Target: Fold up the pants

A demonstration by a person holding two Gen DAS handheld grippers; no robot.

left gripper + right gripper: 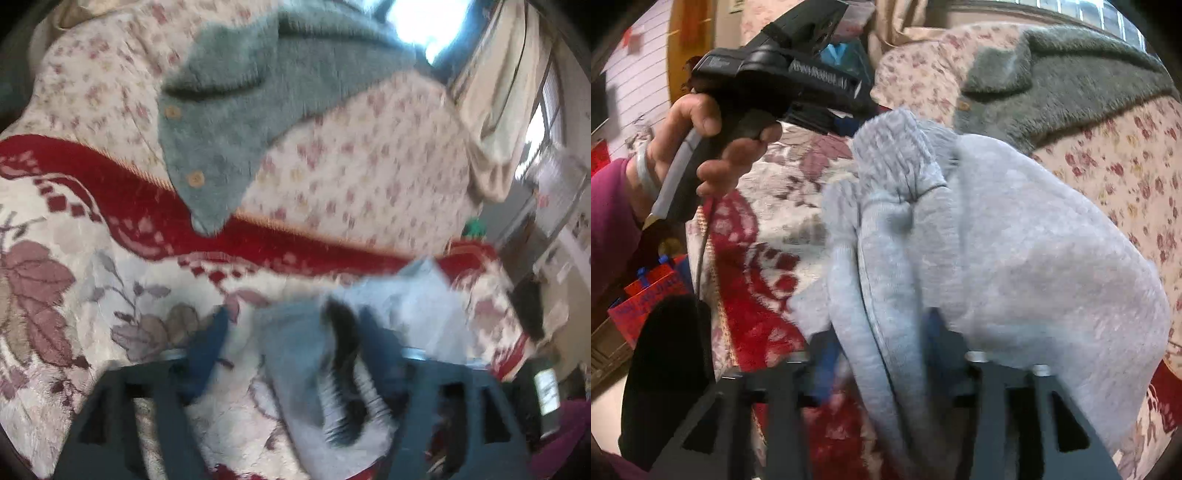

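Between the blue fingers of the right hand-held gripper (882,354), a thick fold of the grey pants (1034,258) hangs bunched; the jaws stand partly apart and whether they pinch the cloth I cannot tell. The left hand-held gripper (291,332) is set wide, grey fabric and a ribbed cuff lying between its fingers, apparently unclamped. The pants sit in a rumpled heap on the red floral blanket (74,258) of the bed, near a grey-green cardigan (236,110). With so loose a hold, the bundle may slip and the layers slide askew, spoiling the fold.
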